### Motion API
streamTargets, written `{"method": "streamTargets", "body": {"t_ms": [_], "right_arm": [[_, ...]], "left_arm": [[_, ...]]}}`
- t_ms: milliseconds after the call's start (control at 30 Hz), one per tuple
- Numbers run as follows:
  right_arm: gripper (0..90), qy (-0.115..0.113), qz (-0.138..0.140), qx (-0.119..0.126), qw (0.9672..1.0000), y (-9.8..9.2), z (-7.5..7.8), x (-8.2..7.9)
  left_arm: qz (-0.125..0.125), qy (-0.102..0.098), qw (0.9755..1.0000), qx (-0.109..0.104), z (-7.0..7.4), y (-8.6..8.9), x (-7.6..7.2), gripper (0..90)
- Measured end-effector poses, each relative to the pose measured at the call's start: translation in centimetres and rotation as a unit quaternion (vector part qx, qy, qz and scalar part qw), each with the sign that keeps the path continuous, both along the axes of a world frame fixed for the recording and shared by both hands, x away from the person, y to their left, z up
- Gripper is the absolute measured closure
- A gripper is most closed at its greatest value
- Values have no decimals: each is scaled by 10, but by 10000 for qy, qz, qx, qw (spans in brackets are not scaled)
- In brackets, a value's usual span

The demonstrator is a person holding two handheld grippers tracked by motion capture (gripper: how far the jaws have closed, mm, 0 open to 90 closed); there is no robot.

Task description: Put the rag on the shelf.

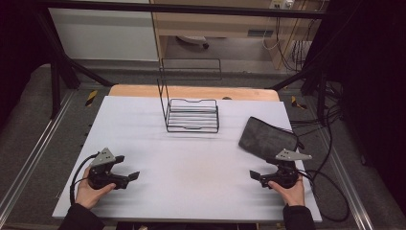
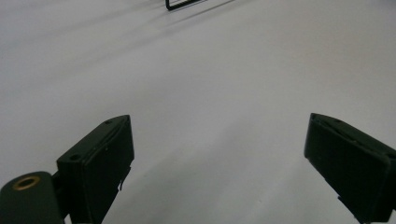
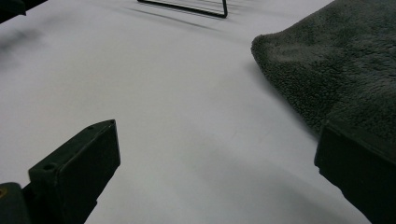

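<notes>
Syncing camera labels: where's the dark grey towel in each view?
High view: the dark grey towel lies right of centre on the white tabletop, just beyond the right gripper.
Left gripper view: not in it.
Right gripper view: the towel fills the upper right corner, behind the right-hand finger.
Shared landmark: the black wire rack, whose base edge shows at the top of both gripper views.

Dark grey fleecy cloth (image 1: 267,137); black wire rack (image 1: 191,115); white table (image 1: 191,177); black hand-held grippers.
</notes>
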State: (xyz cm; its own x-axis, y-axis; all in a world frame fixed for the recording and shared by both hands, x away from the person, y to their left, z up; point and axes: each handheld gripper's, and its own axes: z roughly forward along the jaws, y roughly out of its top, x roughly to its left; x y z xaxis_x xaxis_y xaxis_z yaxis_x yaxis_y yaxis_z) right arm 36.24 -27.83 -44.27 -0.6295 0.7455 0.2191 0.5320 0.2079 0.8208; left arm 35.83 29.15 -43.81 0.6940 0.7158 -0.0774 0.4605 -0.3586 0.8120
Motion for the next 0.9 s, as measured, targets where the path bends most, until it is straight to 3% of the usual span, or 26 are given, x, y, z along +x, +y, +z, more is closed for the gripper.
{"method": "streamTargets", "body": {"t_ms": [433,633,900], "right_arm": [[44,-90,-15,-283,9996,8,1,3],[131,-215,-119,-373,9990,10,3,7],[346,-384,-155,-754,9963,18,11,24]], "left_arm": [[58,1,10000,-9,-1,2,-1,84],[79,-7,10000,-35,-1,1,-1,86],[114,-19,9999,21,0,0,-2,91]]}}
